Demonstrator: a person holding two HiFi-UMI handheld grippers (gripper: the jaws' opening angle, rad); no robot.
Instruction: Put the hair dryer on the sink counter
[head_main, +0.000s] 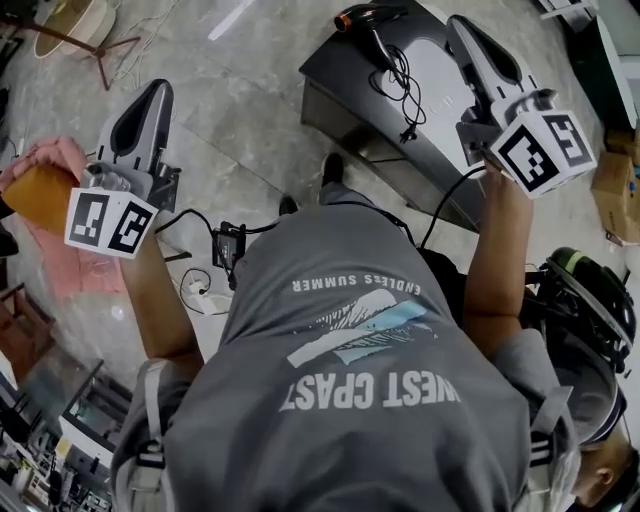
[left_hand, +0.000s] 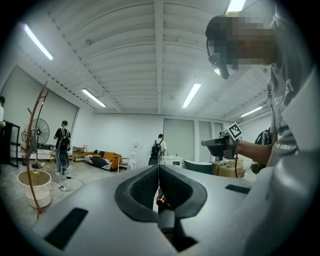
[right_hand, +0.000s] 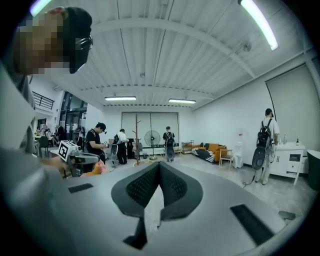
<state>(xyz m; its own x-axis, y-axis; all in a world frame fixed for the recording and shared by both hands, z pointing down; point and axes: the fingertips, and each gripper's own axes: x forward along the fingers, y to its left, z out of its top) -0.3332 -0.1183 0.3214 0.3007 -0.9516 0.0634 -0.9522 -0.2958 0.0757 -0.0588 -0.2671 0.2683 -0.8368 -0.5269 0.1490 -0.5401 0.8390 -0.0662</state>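
Observation:
The hair dryer (head_main: 368, 20), black with an orange nozzle, lies on the dark sink counter (head_main: 335, 65) at the top of the head view, its black cord (head_main: 402, 82) looped beside it. My right gripper (head_main: 462, 27) is raised at the right, just beside the counter's grey top, shut with nothing in it. The right gripper view shows its jaws (right_hand: 159, 165) meeting, empty, pointing across the room. My left gripper (head_main: 152, 95) is held up at the left over the floor, far from the dryer. Its jaws (left_hand: 158, 167) are closed on nothing.
A pink cloth (head_main: 50, 165) and an orange object (head_main: 38, 198) lie on the floor at left. A black device with cables (head_main: 228, 245) sits near my feet. A cardboard box (head_main: 615, 185) stands at right. Several people, a sofa (left_hand: 102, 159) and a fan (right_hand: 151, 137) are farther off.

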